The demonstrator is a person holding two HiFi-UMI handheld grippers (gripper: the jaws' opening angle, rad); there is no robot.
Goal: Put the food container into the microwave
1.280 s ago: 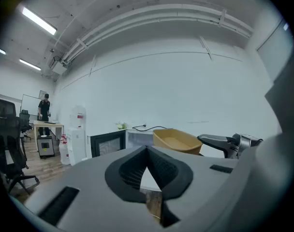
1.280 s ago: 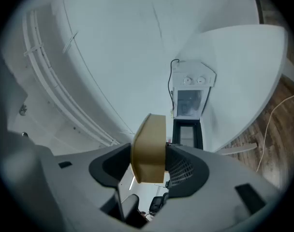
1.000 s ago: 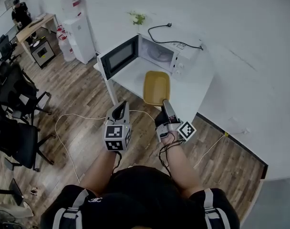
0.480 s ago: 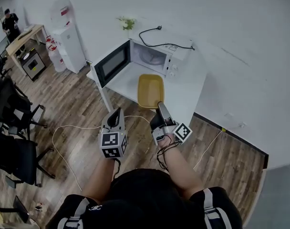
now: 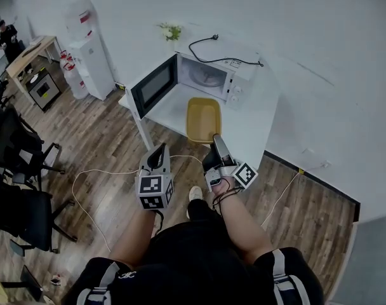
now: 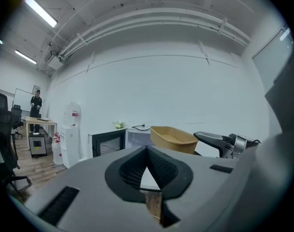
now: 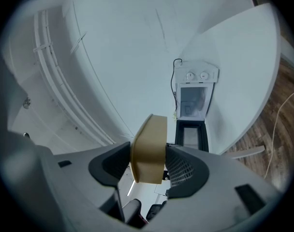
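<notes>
Compared with a second ago, little has changed: the right gripper (image 5: 216, 140) still clamps the food container (image 5: 203, 118) by its near rim, and the container still hangs above the front part of the white table (image 5: 253, 129), short of the microwave (image 5: 213, 75). The microwave door (image 5: 153, 85) remains swung wide open. One new thing is a pale shoe (image 5: 195, 194), now showing on the floor between the two forearms.

The container is a shallow, tan, rounded-rectangle tray with a matte, paper-like surface and a rolled rim. In the right gripper view it (image 7: 149, 149) stands edge-on between the dark ribbed pads, which press on both sides of its wall. The left gripper (image 5: 159, 151) carries nothing; in its own view its (image 6: 147, 151) jaws meet at the tips, leaving only a small triangular gap below.

The microwave is a white box with a dark glass door and a glossy white cavity. A black cord (image 5: 221, 57) curls over its top. The floor (image 5: 98, 145) is wood-grain planks, with a thin pale cable (image 5: 79, 183) looping across it.
</notes>
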